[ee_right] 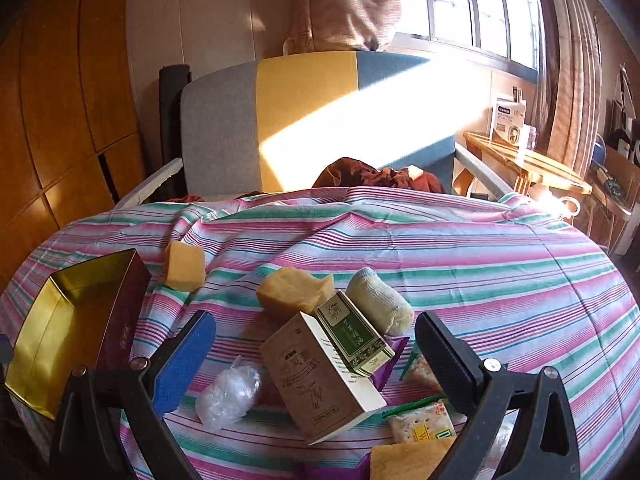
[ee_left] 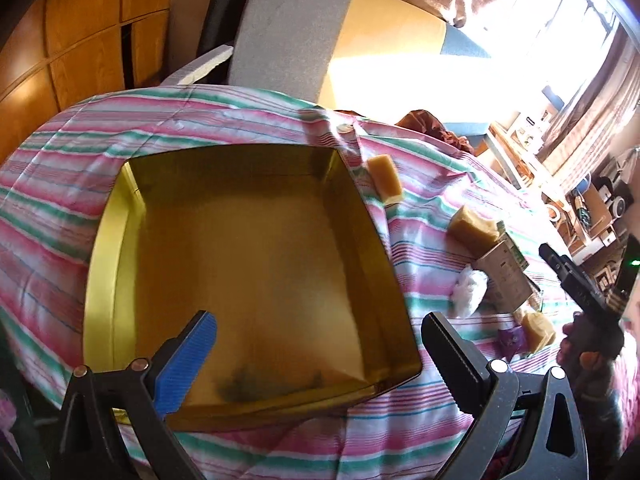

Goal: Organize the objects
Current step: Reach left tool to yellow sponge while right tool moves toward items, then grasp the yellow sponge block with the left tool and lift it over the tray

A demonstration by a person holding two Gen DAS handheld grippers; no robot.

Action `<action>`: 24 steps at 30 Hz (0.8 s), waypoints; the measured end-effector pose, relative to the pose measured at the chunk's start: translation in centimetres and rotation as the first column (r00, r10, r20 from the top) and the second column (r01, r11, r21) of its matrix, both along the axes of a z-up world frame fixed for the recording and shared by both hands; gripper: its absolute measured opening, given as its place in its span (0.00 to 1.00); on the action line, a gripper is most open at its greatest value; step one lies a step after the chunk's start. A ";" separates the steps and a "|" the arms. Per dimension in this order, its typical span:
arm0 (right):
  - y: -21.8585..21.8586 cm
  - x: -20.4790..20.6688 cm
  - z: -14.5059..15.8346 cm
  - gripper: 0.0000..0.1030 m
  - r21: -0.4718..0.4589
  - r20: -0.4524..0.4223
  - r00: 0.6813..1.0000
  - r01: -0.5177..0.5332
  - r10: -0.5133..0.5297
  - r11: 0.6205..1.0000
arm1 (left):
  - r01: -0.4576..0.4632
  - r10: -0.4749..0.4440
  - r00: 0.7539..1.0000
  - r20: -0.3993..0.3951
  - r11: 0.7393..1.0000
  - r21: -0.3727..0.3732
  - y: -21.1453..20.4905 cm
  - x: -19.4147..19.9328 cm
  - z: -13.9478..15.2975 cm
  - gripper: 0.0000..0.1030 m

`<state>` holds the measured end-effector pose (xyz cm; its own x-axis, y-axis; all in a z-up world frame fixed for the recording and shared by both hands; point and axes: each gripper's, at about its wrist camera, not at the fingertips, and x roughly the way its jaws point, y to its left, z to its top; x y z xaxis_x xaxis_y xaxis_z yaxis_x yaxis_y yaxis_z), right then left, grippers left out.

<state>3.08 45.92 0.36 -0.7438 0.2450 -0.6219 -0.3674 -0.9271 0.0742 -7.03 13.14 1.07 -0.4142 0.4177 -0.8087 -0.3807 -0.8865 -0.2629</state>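
Brown box between the right gripper's wide jaws.

Sunlit window, wood-panelled wall, grey-yellow-blue sofa

Chinese print on tan box and green box at its 1 o'clock, chars too small to make out. Cracker pack at 4 o'clock: a "W" only. Nothing else legible.
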 end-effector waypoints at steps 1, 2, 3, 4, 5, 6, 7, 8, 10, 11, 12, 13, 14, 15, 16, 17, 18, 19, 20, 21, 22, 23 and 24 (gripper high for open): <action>0.3 -0.1 -0.3 0.99 -0.019 0.013 1.000 0.004 -0.004 1.000 | 0.024 -0.024 1.000 -0.007 1.000 0.002 1.2 -0.5 0.4 1.00; 0.7 -0.2 -0.5 0.99 -0.036 0.019 1.000 0.009 -0.008 0.999 | 0.046 -0.046 0.999 -0.014 0.999 0.005 2.4 -1.1 0.8 1.00; 1.0 -0.1 -0.5 0.99 -0.049 0.017 1.000 0.015 -0.014 0.999 | 0.077 -0.077 0.997 -0.011 0.997 0.008 3.9 -2.0 1.0 1.00; 1.3 -0.1 -0.4 0.99 -0.060 0.015 1.000 0.024 -0.023 0.998 | 0.099 -0.099 0.995 -0.003 0.995 0.007 5.3 -2.8 1.1 1.00; 1.7 0.1 -0.3 0.99 -0.074 0.010 0.999 0.031 -0.030 0.997 | 0.115 -0.115 0.993 -0.001 0.993 0.005 6.8 -3.6 1.2 1.00; 2.0 0.2 -0.2 0.99 -0.092 0.003 0.999 0.036 -0.036 0.995 | 0.131 -0.131 0.991 -0.005 0.991 -0.003 8.2 -4.4 1.2 1.00; 2.2 0.4 -0.1 0.99 -0.111 -0.004 0.999 0.041 -0.041 0.993 | 0.151 -0.151 0.988 -0.014 0.988 -0.020 9.9 -5.3 1.2 0.99; 2.4 0.5 0.0 0.99 -0.124 -0.007 0.999 0.041 -0.043 0.991 | 0.168 -0.169 0.985 -0.028 0.985 -0.037 11.2 -6.1 1.1 0.99; 2.5 0.5 0.0 0.99 -0.130 -0.004 0.999 0.039 -0.040 0.991 | 0.267 -0.275 0.960 -0.057 0.957 -0.113 14.4 -7.5 0.7 0.99; 2.5 0.5 0.0 0.99 -0.133 -0.001 0.999 0.036 -0.037 0.990 | 0.309 -0.328 0.942 -0.075 0.932 -0.189 15.8 -8.0 0.3 0.98; 2.6 0.5 0.0 0.99 -0.141 0.000 1.000 0.031 -0.031 0.990 | 0.338 -0.375 0.921 -0.101 0.902 -0.267 16.9 -8.3 -0.1 0.97; 2.6 0.4 0.0 0.99 -0.149 -0.001 1.000 0.023 -0.023 0.989 | 0.371 -0.427 0.897 -0.115 0.868 -0.329 17.8 -8.7 -0.5 0.97; 2.5 0.3 0.0 0.99 -0.154 0.001 1.000 0.017 -0.017 0.988 | 0.391 -0.465 0.877 -0.124 0.839 -0.379 18.2 -8.9 -0.9 0.97; 2.5 0.3 0.0 0.99 -0.157 0.003 1.000 0.012 -0.012 0.987 | 0.405 -0.497 0.857 -0.135 0.812 -0.420 18.8 -9.3 -1.1 0.97; 2.5 0.2 0.0 0.99 -0.164 0.007 1.000 0.007 -0.006 0.986 | 0.430 -0.534 0.834 -0.137 0.785 -0.445 19.3 -9.7 -1.3 0.97; 2.5 0.2 -0.1 0.99 -0.175 0.009 1.000 -0.001 0.002 0.984 | 0.446 -0.561 0.817 -0.135 0.762 -0.469 19.7 -9.9 -1.6 0.97; 2.5 0.1 -0.1 0.99 -0.190 0.011 1.000 -0.011 0.013 0.982 | 0.452 -0.581 0.802 -0.135 0.740 -0.497 20.1 -10.2 -1.8 0.98; 2.4 0.1 -0.2 0.99 -0.205 0.012 1.000 -0.023 0.026 0.979 | 0.463 -0.600 0.789 -0.131 0.721 -0.515 20.6 -10.5 -2.1 1.00; 2.3 0.0 -0.3 0.99 -0.216 0.013 0.999 -0.035 0.039 0.976 | 0.477 -0.620 0.775 -0.122 0.702 -0.529 21.0 -10.6 -2.3 1.00; 2.1 0.0 -0.3 0.99 -0.220 0.016 0.999 -0.045 0.049 0.974 | 0.486 -0.636 0.763 -0.116 0.682 -0.547 21.4 -10.8 -2.7 1.00; 1.8 -0.1 -0.3 0.99 -0.220 0.018 0.998 -0.055 0.060 0.974 | 0.498 -0.656 0.747 -0.105 0.658 -0.565 21.8 -10.9 -3.1 1.00; 1.6 -0.1 -0.3 0.99 -0.218 0.019 0.997 -0.065 0.071 0.974 | 0.511 -0.674 0.733 -0.093 0.636 -0.579 22.2 -11.1 -3.5 1.00; 1.5 -0.2 -0.2 0.99 -0.217 0.019 0.997 -0.074 0.080 0.973 | 0.514 -0.686 0.723 -0.086 0.617 -0.596 22.5 -11.3 -3.9 1.00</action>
<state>2.89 47.39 0.11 -0.7372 0.0456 -0.6741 -0.3001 -0.9160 0.2663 -18.31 35.68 -2.81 -0.4581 0.2294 -0.8588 -0.8524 -0.3874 0.3512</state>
